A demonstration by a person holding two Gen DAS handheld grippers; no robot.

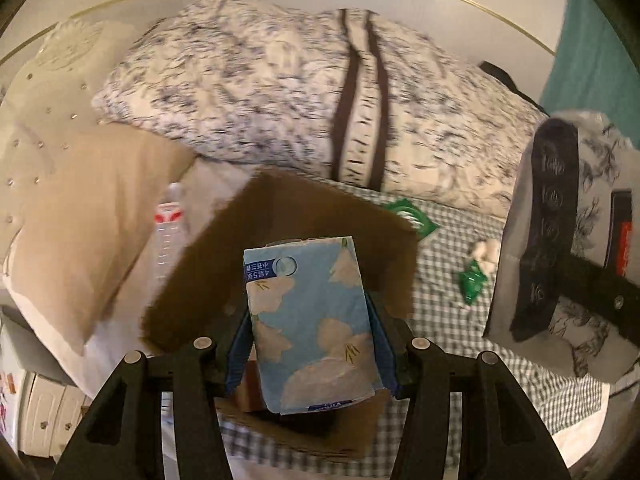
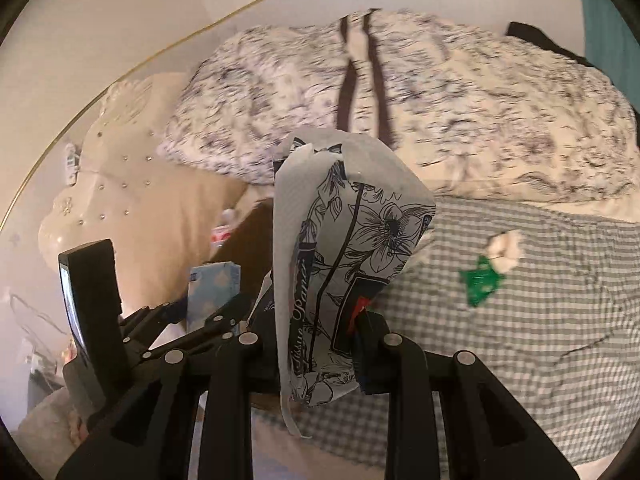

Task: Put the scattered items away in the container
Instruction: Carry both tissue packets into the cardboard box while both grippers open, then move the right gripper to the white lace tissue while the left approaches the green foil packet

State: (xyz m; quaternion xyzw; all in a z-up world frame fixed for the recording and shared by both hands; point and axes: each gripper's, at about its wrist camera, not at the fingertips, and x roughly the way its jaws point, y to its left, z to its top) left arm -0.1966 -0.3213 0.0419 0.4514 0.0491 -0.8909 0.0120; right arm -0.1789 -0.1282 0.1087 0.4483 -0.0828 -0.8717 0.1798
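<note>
Now both carrying. Left gripper (image 1: 310,344) clamps blue tissue pack (image 1: 308,320) at sides, over brown box (image 1: 300,216). Right gripper (image 2: 320,344) pinches floral tissue pack (image 2: 344,264), right of box. Both light, soft, squashy, film slick; grip mid-body.

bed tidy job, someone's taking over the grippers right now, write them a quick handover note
Left gripper: shut on the blue tissue pack, held above the brown cardboard box.
Right gripper: shut on the floral tissue pack, held in the air beside the box.
Done: both packs are picked up; neither is in the box yet.
Left: drop both in, then fetch the green wrapper, the white wad, a second green packet and the bottle.
</note>
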